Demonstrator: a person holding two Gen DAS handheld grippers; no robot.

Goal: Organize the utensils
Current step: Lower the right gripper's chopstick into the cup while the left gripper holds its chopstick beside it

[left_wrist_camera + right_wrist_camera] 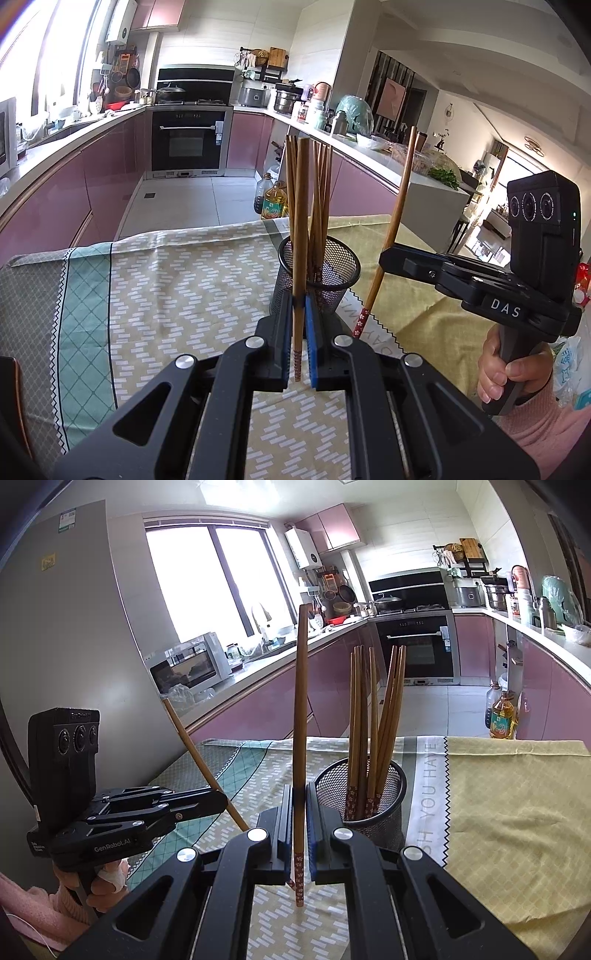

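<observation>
I have one chopstick [300,236] pinched tight in my left tongs [298,325] and one stick [300,738] in my right tongs [299,823], both beside the cup [360,794] on the table [517,812], so I should lift each over the rim and drop it tip down.

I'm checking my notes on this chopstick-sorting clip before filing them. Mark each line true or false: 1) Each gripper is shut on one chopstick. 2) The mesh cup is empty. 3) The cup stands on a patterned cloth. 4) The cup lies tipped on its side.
1) True: the left gripper clamps the left chopstick and the right gripper clamps the right chopstick.
2) False: the mesh cup already holds several chopsticks.
3) True: it stands on the patterned cloth.
4) False: it stands upright.
</observation>
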